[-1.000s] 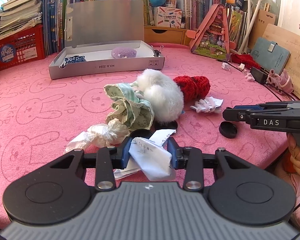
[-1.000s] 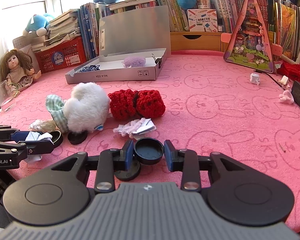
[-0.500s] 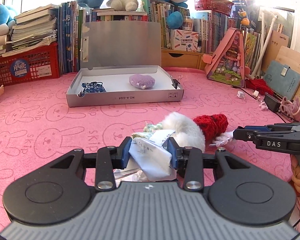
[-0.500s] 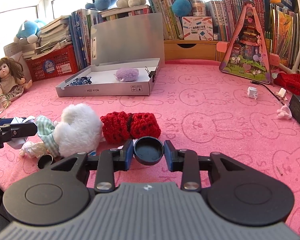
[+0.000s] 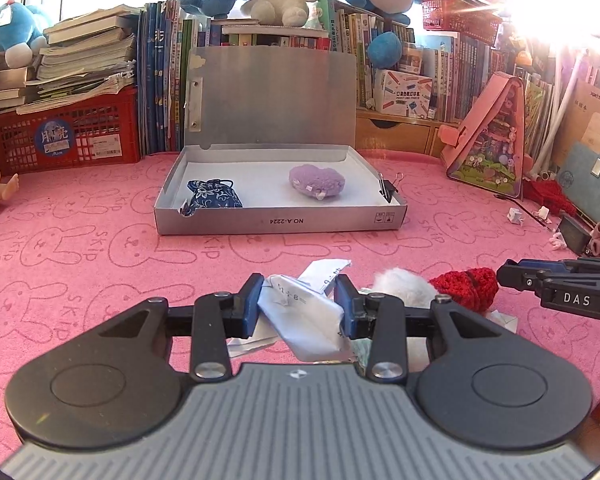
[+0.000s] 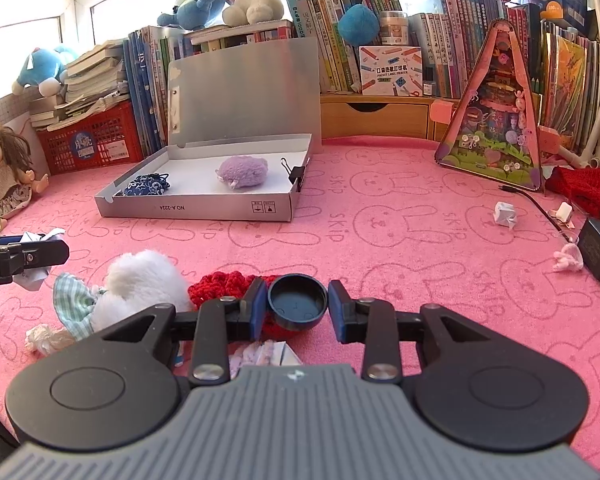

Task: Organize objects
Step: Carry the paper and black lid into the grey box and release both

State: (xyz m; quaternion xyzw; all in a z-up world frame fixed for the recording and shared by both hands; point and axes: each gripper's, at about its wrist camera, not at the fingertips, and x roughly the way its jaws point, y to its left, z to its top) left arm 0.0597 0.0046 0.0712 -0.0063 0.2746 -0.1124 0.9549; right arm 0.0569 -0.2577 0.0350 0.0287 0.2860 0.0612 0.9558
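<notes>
Pink "SKIP" bunny mat (image 5: 80, 240), both grippers loaded above it.
Left gripper (image 5: 296, 306) clamps crumpled paper (image 5: 300, 312); right gripper (image 6: 298, 304), marked "DAS", clamps black cap (image 6: 297, 306); grey box (image 5: 280, 222) reads "NO.A-2224".

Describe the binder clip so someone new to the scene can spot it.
Find the open grey box at the back of the pink rabbit-print mat. The black binder clip is clipped on the box's right wall near the front corner. Unlike the purple plush and blue pouch inside, it is small, hard, with wire handles.
</notes>
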